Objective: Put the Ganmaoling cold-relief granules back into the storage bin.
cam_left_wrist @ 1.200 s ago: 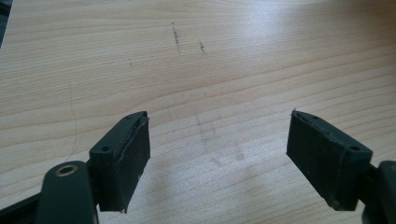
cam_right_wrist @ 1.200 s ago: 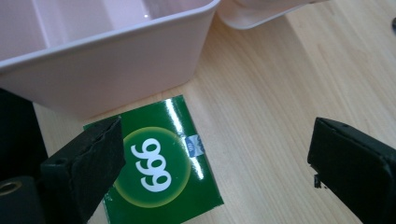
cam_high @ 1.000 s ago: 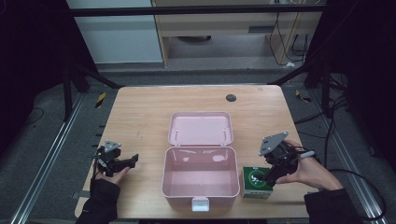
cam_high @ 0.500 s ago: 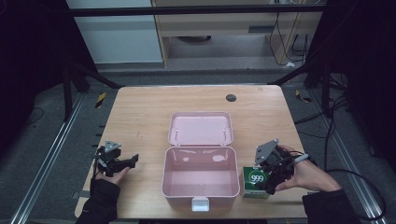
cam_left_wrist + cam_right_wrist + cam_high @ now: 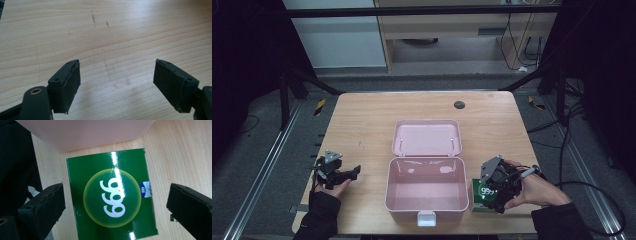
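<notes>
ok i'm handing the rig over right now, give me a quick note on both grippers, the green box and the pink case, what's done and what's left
Left gripper: open, nothing between its jaws, low over bare table left of the pink case.
Right gripper: open, poised over the green box, one jaw on each side, not closed on it.
Green box: flat on the table against the case's right side, "999" face up.
Pink case: open, lid laid back, nothing visible inside.
Done: case opened, right gripper lined up.
Left, probably: grasp the box, put it in the case, close the lid.
</notes>
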